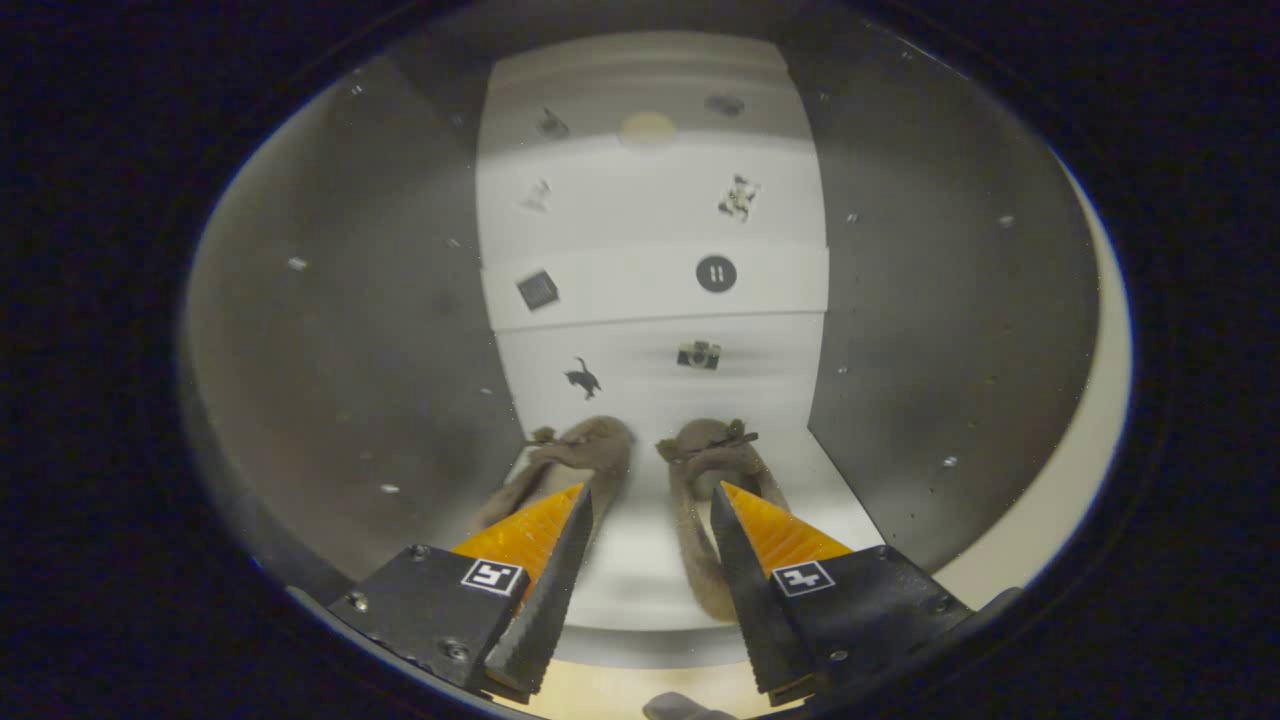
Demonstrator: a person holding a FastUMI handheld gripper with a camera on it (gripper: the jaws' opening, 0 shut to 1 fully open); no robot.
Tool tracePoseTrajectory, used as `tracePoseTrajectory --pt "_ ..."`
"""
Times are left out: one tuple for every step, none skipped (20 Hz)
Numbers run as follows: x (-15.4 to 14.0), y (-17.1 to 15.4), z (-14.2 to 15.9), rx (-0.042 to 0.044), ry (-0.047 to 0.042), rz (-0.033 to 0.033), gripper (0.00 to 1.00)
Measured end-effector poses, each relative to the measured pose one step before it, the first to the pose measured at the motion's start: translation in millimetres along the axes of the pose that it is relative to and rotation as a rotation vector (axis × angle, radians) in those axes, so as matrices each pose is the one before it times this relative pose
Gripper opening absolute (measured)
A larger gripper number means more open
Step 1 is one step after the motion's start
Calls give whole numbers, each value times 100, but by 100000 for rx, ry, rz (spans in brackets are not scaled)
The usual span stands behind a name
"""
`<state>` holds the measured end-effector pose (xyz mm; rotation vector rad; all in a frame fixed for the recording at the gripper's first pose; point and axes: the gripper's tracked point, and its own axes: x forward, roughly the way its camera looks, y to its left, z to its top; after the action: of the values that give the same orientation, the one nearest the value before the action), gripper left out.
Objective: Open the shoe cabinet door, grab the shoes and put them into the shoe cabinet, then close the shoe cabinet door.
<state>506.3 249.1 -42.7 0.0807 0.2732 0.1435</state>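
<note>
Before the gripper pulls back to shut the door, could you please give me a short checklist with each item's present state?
1. Both shoes resting on the cabinet's white floor: ok.
2. Gripper fingers open, gripping nothing: ok.
3. Fingers apart from the shoes: cannot tell; each fingertip overlaps a shoe in this view.
4. Shoes set deep, toes near the stickered back wall: ok.
5. Heels inside the front edge: cannot tell; the fingers cover them.
6. Door position: cannot tell.

Dim, motion-blurred, fisheye-warped edges, shadowed sides
</note>
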Motion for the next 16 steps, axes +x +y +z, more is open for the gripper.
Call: tracePoseTrajectory --pt "-2513 352 477 -1429 -3399 1428 77" --pt "-2533 449 510 -1465 -3509 1248 79" --pt "-2565 693 118 -1367 -2459 1637 89" --pt "-2699 260 407 -801 -2213 39 96" --pt "-2442 144 82 -257 -1771 -70 100" --pt "-2431 48 1 -631 -1655 -128 100" --pt "-2419 135 -112 -716 -1017 -5 100" --pt "-2450 -106 -187 130 -749 -505 100" --pt "-2393 -45 -172 241 -1362 -67 100" --pt "-2347 12 -56 -84 -1308 -46 100" --pt "-2263 -248 -133 -97 -948 -674 100" --pt "-2255 -121 -169 -35 -385 -128 100" --pt "-2228 -297 -434 153 167 -565 100" --pt "-2056 -335 -152 -47 -297 23 100" --pt "-1899 -324 -109 -273 -217 291 100" --pt "-1970 -543 -185 -387 322 302 100"
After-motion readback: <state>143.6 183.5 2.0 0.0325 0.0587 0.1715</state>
